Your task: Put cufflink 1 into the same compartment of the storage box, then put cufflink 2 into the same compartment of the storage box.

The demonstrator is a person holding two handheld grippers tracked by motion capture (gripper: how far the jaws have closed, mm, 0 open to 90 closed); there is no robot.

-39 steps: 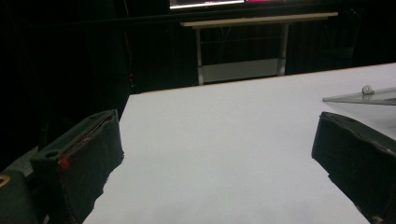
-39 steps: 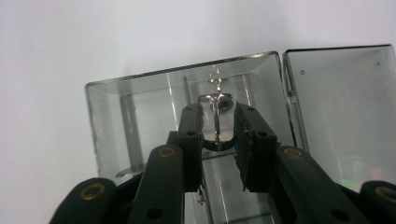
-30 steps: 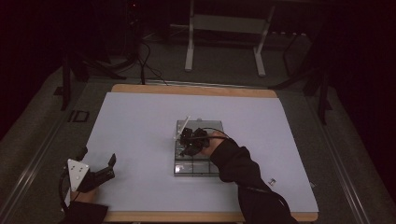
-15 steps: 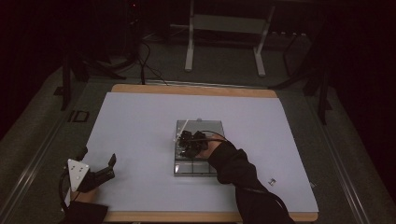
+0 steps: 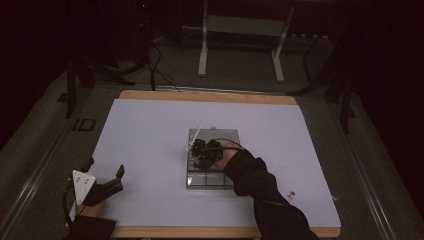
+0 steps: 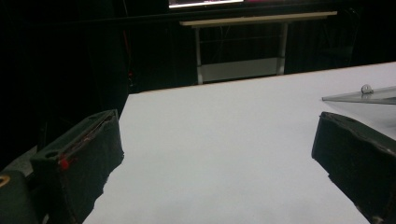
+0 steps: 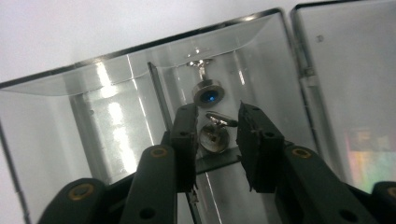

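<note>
We saw a wide white table (image 5: 150,130) with a wooden edge, and on it, a little right of the middle, a clear plastic compartment box (image 5: 212,177) lying open, its lid (image 7: 345,70) flat beside it. At the near left corner the left gripper (image 5: 112,181) rested on the table, well apart from the box; its jaws stood wide apart with nothing between them (the left gripper view showed bare table there). The right gripper (image 7: 212,135) reached down into the box, with a dark sleeve (image 5: 260,185) behind it. Its jaws had just been opening a little and stood slightly apart, one on each side of a small round metal cufflink (image 7: 214,136) that lay in a compartment; we could not see the pads pressing on it. Just beyond it, in the same compartment, lay a second cufflink (image 7: 208,93) with a blue face. Near the right edge of the table lay one small metal piece (image 5: 291,194), too small to tell.
</note>
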